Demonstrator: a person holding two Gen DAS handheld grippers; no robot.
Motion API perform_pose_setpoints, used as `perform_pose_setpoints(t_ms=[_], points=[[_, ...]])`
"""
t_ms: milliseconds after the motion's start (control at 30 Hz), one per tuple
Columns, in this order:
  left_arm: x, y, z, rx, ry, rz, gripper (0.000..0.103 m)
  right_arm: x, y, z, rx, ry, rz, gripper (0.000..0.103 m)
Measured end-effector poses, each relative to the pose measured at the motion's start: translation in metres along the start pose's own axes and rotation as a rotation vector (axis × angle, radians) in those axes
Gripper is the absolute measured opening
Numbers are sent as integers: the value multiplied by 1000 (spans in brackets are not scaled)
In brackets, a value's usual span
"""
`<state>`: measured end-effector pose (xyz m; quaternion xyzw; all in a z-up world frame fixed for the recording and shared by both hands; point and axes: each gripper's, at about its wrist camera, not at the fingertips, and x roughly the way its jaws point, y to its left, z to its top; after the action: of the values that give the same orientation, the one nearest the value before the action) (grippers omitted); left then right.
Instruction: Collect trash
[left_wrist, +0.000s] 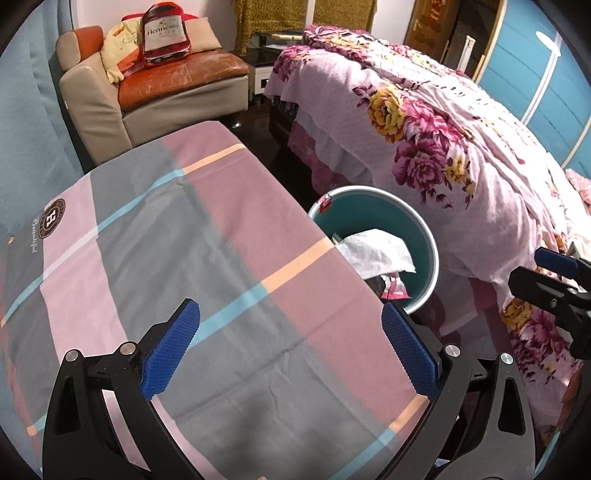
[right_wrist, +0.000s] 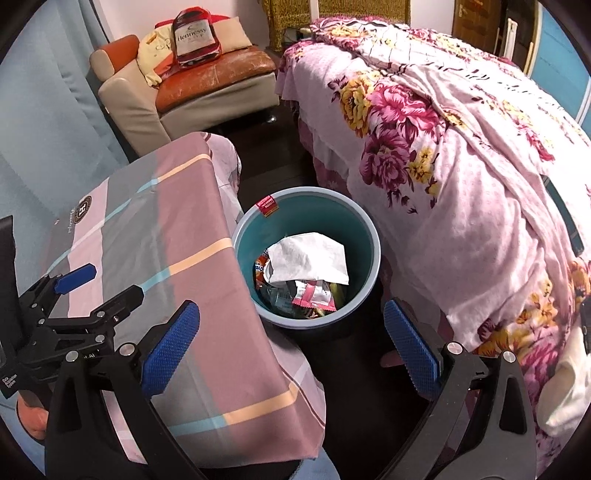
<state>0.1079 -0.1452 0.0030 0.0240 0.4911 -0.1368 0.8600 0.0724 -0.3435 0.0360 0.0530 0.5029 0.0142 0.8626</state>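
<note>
A round teal bin (right_wrist: 364, 236) stands on the dark floor between the cloth-covered table (right_wrist: 177, 206) and the bed (right_wrist: 461, 155). Inside it lie a white tissue (right_wrist: 308, 258) and several wrappers (right_wrist: 314, 295). In the left wrist view the bin (left_wrist: 430, 243) is partly hidden by the table edge, with the tissue (left_wrist: 376, 254) showing. My right gripper (right_wrist: 291, 347) hangs open above the bin's near side, nothing between its blue pads. My left gripper (left_wrist: 291, 350) is open over the table cloth (left_wrist: 221, 258), empty. The left gripper (right_wrist: 99, 282) also shows at the right wrist view's left edge.
An orange and beige sofa (left_wrist: 177, 85) with cushions and a red bottle-shaped pillow (left_wrist: 162, 33) stands at the back. The flowered bedspread hangs close to the bin on the right. A blue curtain (right_wrist: 48, 122) is on the left. The right gripper (left_wrist: 554, 280) appears at the left wrist view's right edge.
</note>
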Motion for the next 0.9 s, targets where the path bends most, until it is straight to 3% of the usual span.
perform_pose_setpoints(t_ms=[300, 900], points=[[-13, -1, -15, 0, -14, -4, 99, -19, 8, -19, -7, -16, -16, 96], [-12, 3, -28, -2, -33, 20, 99, -14, 11, -26, -3, -2, -43, 96]])
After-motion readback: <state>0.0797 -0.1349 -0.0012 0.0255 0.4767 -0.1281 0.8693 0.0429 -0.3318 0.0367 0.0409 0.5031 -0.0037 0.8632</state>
